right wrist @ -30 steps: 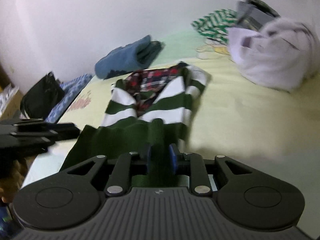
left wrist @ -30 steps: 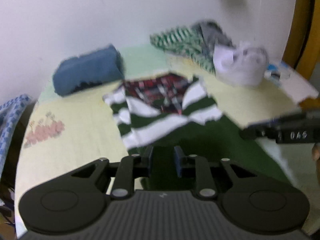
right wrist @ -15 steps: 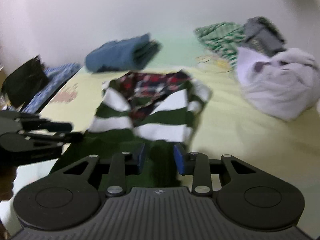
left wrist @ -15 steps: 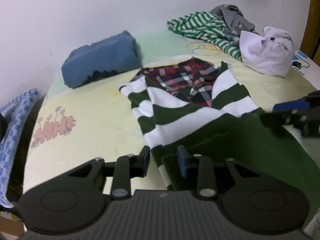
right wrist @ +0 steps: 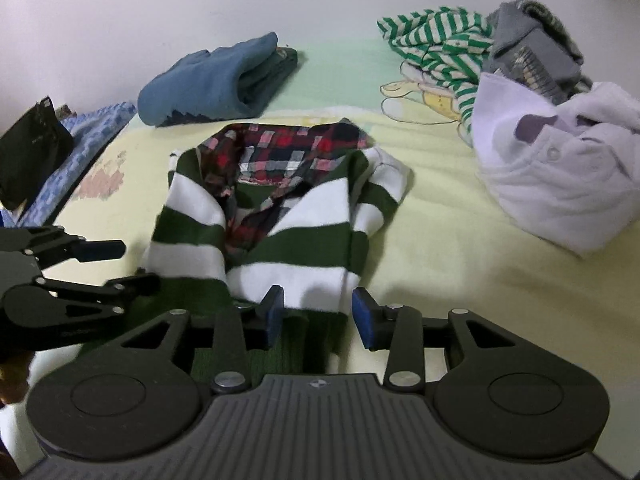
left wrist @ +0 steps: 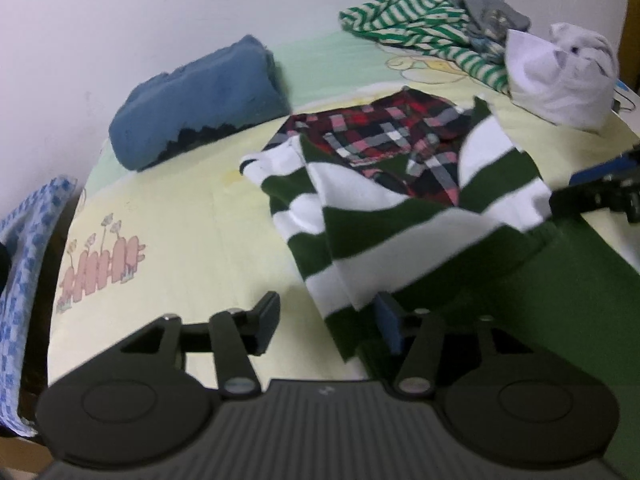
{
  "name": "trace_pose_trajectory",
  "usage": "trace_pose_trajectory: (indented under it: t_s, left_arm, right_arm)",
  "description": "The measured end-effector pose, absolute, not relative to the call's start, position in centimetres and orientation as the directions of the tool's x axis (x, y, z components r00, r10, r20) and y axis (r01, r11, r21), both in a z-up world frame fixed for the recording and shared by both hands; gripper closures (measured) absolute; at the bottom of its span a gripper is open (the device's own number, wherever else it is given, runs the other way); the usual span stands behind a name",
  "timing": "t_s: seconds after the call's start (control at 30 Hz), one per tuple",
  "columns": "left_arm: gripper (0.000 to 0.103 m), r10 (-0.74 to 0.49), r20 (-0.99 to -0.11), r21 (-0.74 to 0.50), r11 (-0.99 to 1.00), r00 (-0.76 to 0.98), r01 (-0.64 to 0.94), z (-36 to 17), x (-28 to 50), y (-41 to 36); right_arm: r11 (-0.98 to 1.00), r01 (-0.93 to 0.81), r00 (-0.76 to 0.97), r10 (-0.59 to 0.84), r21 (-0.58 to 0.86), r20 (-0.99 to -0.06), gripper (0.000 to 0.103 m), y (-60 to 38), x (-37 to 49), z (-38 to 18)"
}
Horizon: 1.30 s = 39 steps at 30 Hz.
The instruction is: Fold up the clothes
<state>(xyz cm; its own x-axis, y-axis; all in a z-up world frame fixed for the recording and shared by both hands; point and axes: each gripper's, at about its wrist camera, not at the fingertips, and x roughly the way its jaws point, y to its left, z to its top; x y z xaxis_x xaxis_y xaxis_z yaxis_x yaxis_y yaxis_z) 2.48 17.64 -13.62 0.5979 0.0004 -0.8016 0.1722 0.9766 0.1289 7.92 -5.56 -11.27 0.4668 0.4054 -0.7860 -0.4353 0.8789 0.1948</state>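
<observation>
A green-and-white striped sweater (left wrist: 400, 216) (right wrist: 280, 236) with a red plaid collar (right wrist: 288, 148) lies flat on the pale yellow bed sheet (left wrist: 180, 216), its sleeves folded in. My left gripper (left wrist: 328, 324) hangs open over the sweater's near left hem, with nothing held. My right gripper (right wrist: 318, 314) is open too, straddling the near right hem. Each gripper shows at the edge of the other's view: the right one (left wrist: 596, 188), the left one (right wrist: 92, 268).
A folded blue garment (left wrist: 200, 108) (right wrist: 216, 80) sits at the back left. At the back right are a green striped heap (right wrist: 436, 44), grey clothes (right wrist: 532, 48) and a crumpled white shirt (right wrist: 560, 184). A blue checked cloth (left wrist: 24, 248) and a black bag (right wrist: 28, 152) lie at the left edge.
Both grippers were shut on the dark green hem a second ago. They have opened, let the hem drop onto the bed, and drawn back a little.
</observation>
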Motion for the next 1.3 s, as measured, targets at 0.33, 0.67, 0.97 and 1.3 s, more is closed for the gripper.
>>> trace_pose_trajectory:
  t_s: [0.33, 0.67, 0.97, 1.3]
  left_arm:
    - [0.020, 0.024, -0.808, 0.106, 0.989, 0.588, 0.105, -14.1, 4.1, 18.2]
    - [0.007, 0.017, -0.822, 0.070, 0.995, 0.569, 0.071, -14.6, 5.1, 18.9]
    - [0.001, -0.001, -0.831, 0.048, 0.996, 0.557, 0.073, -14.9, 6.2, 19.4]
    - [0.000, -0.052, -0.845, -0.009, 0.997, 0.533, 0.082, -14.9, 7.9, 20.1]
  right_arm:
    - [0.898, -0.376, 0.465, 0.396, 0.228, -0.792, 0.067, -5.3, 8.9, -13.4]
    - [0.899, -0.361, 0.475, 0.405, 0.247, -0.781, 0.063, -5.3, 9.8, -13.9]
    - [0.900, -0.344, 0.489, 0.415, 0.268, -0.767, 0.063, -5.0, 11.1, -14.1]
    - [0.899, -0.334, 0.507, 0.425, 0.284, -0.750, 0.059, -4.5, 13.1, -14.3]
